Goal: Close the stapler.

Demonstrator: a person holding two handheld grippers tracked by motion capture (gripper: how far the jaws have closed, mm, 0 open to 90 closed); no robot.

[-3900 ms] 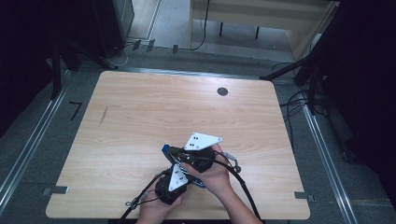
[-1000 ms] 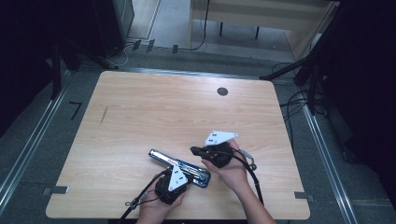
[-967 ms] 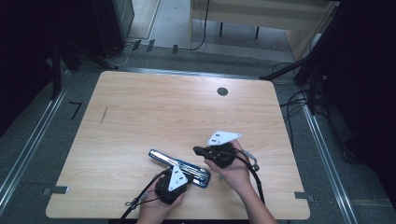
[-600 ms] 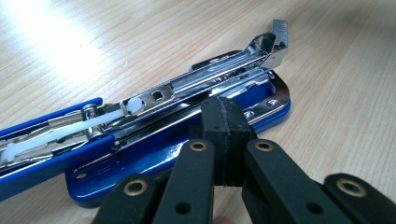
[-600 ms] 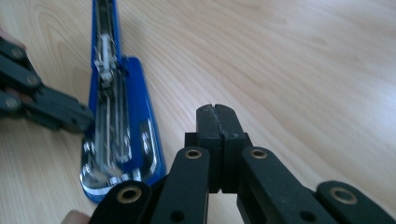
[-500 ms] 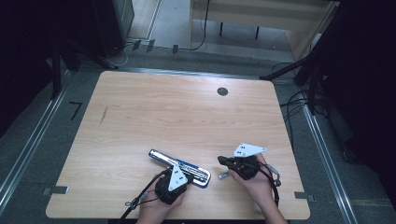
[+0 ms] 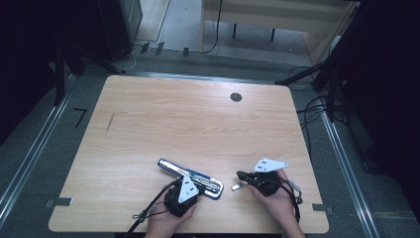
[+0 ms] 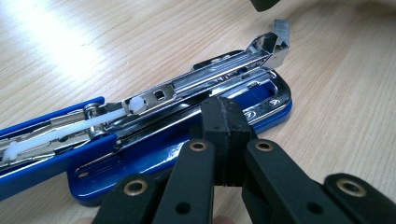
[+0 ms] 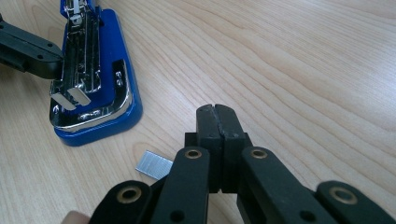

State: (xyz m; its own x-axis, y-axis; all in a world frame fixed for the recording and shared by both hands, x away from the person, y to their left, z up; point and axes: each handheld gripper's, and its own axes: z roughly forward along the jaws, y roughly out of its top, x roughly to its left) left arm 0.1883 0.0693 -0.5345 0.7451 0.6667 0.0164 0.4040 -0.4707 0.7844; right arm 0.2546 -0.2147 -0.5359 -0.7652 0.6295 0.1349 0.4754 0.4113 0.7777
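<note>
A blue and chrome stapler (image 7: 190,177) lies swung open on the wooden table (image 7: 198,124) near its front edge, with its metal magazine (image 8: 187,93) bared. My left gripper (image 7: 194,180) is shut, and its tips (image 8: 227,116) rest against the side of the stapler's base (image 9: 93,74) with nothing between the jaws. To the right of the stapler my right gripper (image 7: 240,174) is also shut and empty, low over the wood. A small strip of staples (image 9: 154,165) lies on the table just beside and under its jaws (image 9: 217,116), apart from the stapler.
A dark round grommet (image 7: 236,97) sits at the far right of the table. Bare wood stretches across the middle and far side. Cables (image 7: 317,109) trail on the floor to the right, and a metal rail (image 7: 29,158) runs along the left.
My right gripper has moved right and down, away from the stapler's end, to the near right of the table. The staple strip now lies by it. The left gripper and stapler have kept still.
</note>
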